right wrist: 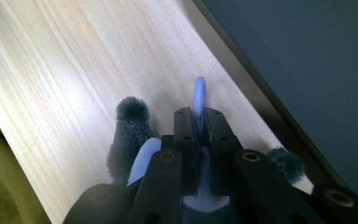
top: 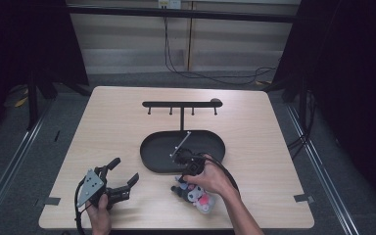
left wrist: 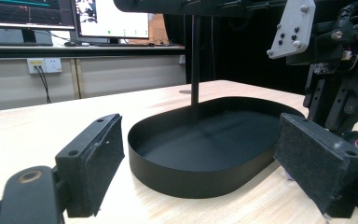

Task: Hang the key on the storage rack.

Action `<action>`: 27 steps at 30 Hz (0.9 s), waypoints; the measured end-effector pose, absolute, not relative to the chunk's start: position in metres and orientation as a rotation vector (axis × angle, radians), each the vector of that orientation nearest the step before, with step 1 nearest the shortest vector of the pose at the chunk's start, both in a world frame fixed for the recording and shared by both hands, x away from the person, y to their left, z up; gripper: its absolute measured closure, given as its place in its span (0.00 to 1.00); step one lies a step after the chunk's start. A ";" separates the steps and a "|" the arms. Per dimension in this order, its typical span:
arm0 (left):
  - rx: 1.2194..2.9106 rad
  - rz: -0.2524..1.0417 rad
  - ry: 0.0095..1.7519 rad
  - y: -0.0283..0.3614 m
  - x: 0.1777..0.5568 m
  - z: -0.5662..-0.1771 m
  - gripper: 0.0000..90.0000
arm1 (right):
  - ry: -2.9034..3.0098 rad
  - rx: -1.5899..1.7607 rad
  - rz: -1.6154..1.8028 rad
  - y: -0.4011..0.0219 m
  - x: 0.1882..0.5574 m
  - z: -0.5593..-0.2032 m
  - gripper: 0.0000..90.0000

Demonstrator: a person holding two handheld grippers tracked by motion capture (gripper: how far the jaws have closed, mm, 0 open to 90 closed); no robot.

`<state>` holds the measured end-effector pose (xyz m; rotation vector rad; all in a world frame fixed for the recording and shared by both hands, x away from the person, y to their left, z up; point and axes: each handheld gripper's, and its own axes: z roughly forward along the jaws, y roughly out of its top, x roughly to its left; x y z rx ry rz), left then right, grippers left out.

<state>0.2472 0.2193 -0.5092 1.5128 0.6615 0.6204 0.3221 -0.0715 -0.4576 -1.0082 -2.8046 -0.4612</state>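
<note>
A small plush toy [top: 200, 199], black, white and pink, lies on the table near the front edge, just in front of the black oval tray [top: 149, 156]. My right gripper [top: 186, 183] points down onto it, held by a hand. In the right gripper view its jaws are shut on the toy's pale blue loop [right wrist: 199, 93], with a dark fuzzy ear [right wrist: 130, 114] beside them. My left gripper [top: 126, 171] rests at the front left, open and with nothing between its pads [left wrist: 98, 158], facing the tray [left wrist: 177, 179].
A black post [top: 181, 117] rises from the tray's back and carries a crossbar with several hooks [top: 181, 104]. The table's front edge [top: 176, 227] is close to both hands. Monitors and a wall socket [left wrist: 44, 65] stand beyond the table.
</note>
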 end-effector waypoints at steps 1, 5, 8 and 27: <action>1.513 0.619 0.660 0.219 0.247 -0.509 0.17 | -2.809 -1.007 -0.461 -0.072 0.322 -0.457 0.94; 1.514 0.621 0.659 0.219 0.247 -0.509 0.17 | -2.800 -1.019 -0.457 -0.075 0.322 -0.453 0.94; 1.508 0.619 0.661 0.219 0.247 -0.509 0.17 | -2.798 -1.023 -0.439 -0.076 0.323 -0.452 0.94; 1.512 0.622 0.664 0.219 0.247 -0.509 0.17 | -2.808 -0.991 -0.385 -0.080 0.322 -0.423 0.94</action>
